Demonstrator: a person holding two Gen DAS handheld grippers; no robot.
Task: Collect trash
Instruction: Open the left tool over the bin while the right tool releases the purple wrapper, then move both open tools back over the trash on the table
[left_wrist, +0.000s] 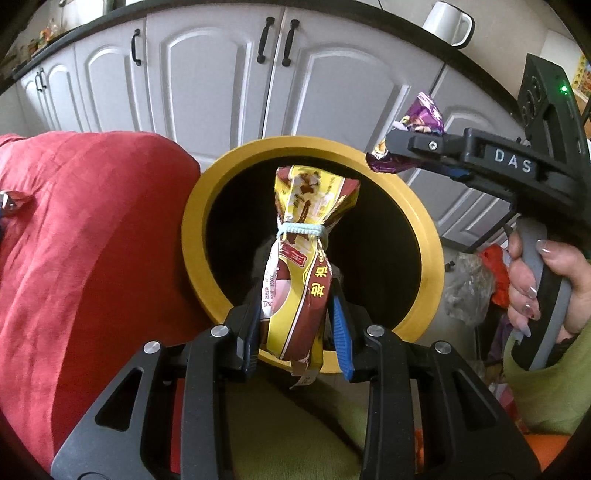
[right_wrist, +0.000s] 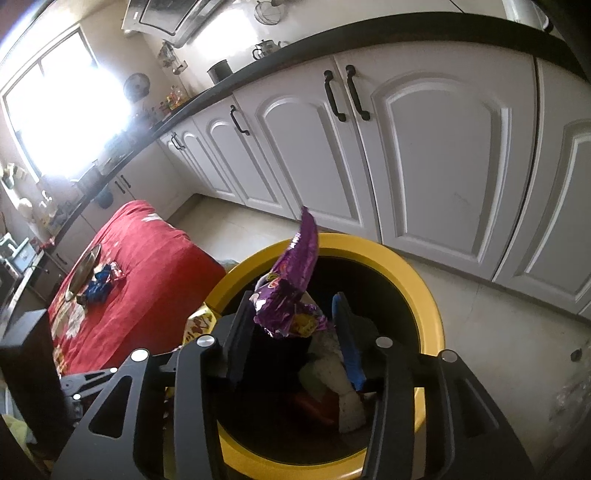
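Landmark: the yellow-rimmed bin (left_wrist: 424, 236), which stands on the floor and is seen from above in both wrist views.

Left gripper (left_wrist: 295, 317): positioned over the near rim of the bin. Its jaws are narrowly apart and clamp the lower part of a yellow snack bag (left_wrist: 306, 258). The bag stands upright above the bin opening, with a pale blue elastic band (left_wrist: 301, 230) tied round its neck.

Right gripper (right_wrist: 295, 321): positioned over the bin opening, to the right of the left gripper. Its jaws stand moderately apart with a crumpled purple wrapper (right_wrist: 295, 280) between them. The wrapper lies against the left finger; contact with the right, blue-padded finger (right_wrist: 347, 343) is not visible. A hand (left_wrist: 539, 288) grips the handle of this unit.

Inside the bin: white and red refuse (right_wrist: 332, 387).

Left of the bin: a surface under a red cloth (right_wrist: 147, 280), touching the rim, carrying a blue wrapper (right_wrist: 98, 286).

Beyond the bin: tiled floor, then white cabinet doors (right_wrist: 424, 147) under a dark countertop.
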